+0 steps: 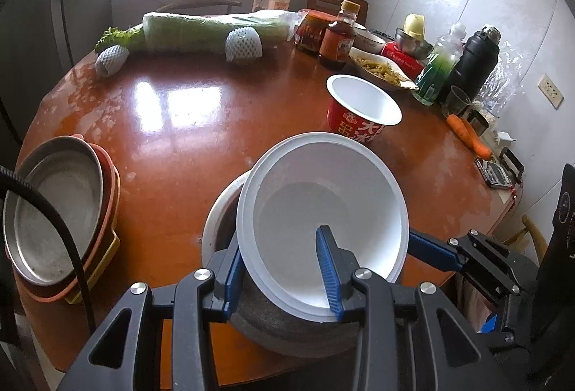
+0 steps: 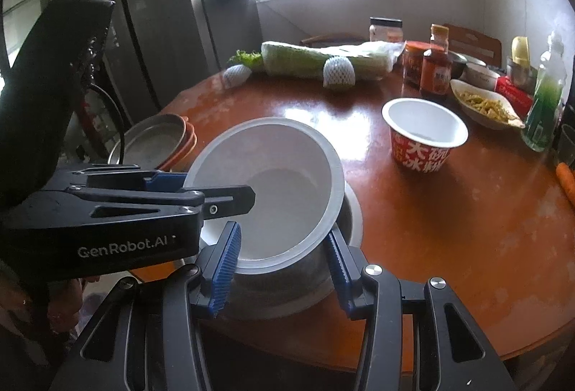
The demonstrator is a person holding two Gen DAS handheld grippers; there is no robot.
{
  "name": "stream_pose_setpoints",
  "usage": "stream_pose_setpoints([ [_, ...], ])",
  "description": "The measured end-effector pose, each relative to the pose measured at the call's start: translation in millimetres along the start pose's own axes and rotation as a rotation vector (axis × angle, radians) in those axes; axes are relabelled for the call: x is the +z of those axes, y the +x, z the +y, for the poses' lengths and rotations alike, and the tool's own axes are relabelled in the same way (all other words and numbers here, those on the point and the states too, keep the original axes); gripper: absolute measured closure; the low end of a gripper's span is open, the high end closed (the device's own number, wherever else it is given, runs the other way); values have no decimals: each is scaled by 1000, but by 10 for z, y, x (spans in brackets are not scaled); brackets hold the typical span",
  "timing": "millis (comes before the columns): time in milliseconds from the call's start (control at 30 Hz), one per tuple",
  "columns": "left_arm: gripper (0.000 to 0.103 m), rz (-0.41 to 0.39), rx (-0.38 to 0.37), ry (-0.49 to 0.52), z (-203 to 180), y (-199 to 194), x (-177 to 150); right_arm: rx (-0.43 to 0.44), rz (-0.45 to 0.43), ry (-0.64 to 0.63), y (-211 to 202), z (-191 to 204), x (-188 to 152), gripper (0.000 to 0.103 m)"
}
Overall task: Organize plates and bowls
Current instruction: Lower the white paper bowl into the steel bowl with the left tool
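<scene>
Left hand-held gripper (image 1: 284,268) pinching smooth white bowl (image 1: 323,211), tilted over grey metal bowl (image 1: 287,330)

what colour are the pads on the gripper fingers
Blue, with a ribbed texture, on black fingers. Clearest in the right wrist view, on the right gripper pads.

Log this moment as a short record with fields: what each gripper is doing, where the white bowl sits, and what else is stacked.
left gripper: shut on white bowl rim
right gripper: open, straddling the metal bowl
white bowl: tilted, in metal bowl
stack: metal plate on orange plates, left table edge
other: red instant-noodle cup, upright, apart
</scene>
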State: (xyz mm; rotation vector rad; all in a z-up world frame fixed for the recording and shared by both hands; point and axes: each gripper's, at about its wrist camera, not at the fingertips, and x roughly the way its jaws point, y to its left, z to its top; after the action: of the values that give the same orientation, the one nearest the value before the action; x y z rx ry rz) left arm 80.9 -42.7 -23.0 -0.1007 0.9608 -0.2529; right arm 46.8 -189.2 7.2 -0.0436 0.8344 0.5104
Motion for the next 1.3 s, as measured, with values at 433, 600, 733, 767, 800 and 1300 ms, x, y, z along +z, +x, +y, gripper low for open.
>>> stream_pose_setpoints([
  [433,65,21,21,4,16,89,-21,1,18,13,52,-30,-44,53],
  [600,65,22,24,-1,44,102,-27,1,22,16,74,-38,-57,53],
  [733,65,15,21,-2,52,88,-29,-3,20,12,86,-44,-56,53],
  [767,65,11,22,-2,54,76,-29,-3,20,13,85,-42,-58,53],
  [800,65,7,22,-4,63,63,-29,-4,19,14,83,-42,-60,53],
  [1300,65,-24,31,-10,67,-38,-20,-28,-5,32,11,-96,-54,43],
])
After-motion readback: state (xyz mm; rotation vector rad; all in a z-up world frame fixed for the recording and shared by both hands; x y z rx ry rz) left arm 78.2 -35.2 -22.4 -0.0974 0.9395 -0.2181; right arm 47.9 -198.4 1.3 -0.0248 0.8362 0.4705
